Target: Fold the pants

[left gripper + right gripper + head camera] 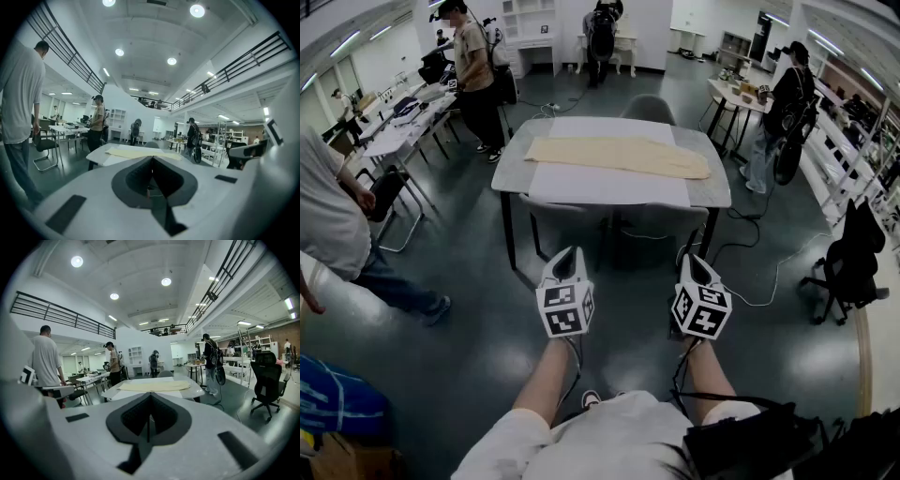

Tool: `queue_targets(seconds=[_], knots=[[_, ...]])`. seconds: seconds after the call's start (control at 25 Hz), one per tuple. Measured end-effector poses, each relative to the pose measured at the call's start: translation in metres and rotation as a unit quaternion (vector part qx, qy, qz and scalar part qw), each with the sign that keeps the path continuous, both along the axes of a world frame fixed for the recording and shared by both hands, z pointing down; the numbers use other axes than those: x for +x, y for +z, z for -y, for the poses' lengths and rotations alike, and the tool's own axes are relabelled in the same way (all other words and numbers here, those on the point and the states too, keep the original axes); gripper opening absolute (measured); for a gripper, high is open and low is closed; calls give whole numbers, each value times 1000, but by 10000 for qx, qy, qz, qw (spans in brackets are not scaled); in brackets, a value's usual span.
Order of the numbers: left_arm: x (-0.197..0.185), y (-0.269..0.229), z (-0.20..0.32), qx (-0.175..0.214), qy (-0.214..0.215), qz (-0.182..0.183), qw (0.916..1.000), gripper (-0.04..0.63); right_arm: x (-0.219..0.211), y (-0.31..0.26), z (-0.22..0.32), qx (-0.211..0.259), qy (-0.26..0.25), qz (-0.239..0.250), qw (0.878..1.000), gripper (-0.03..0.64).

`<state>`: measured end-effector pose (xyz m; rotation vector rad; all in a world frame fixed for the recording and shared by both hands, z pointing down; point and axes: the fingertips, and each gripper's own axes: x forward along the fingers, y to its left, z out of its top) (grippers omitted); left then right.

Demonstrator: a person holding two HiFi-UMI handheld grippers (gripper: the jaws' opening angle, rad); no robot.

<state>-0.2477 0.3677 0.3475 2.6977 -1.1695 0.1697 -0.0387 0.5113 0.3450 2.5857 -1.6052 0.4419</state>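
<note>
Cream pants (619, 155) lie flat and lengthwise on a white sheet on a grey table (514, 167), some way ahead of me. Both grippers hang over the floor, well short of the table's near edge. My left gripper (570, 251) points at the table with its jaws together and nothing between them. My right gripper (692, 258) is beside it, also shut and empty. The left gripper view shows the pants (136, 153) just beyond its closed tips (152, 157). The right gripper view shows the pants (154, 386) past its closed tips (151, 393).
Grey chairs (572, 220) are tucked under the table's near side, another chair (649, 108) stands at the far side. A person (333, 225) stands at my left, others (473, 66) (783, 103) farther off. A black office chair (848, 262) and a floor cable (769, 281) are at right.
</note>
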Motion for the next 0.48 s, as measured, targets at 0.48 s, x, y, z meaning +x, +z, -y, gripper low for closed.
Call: queue_targets(seconds=[0.48], knots=[[-8, 6, 6, -29, 75, 22, 10000, 9, -8, 7, 2, -19, 94, 133, 9999, -8]])
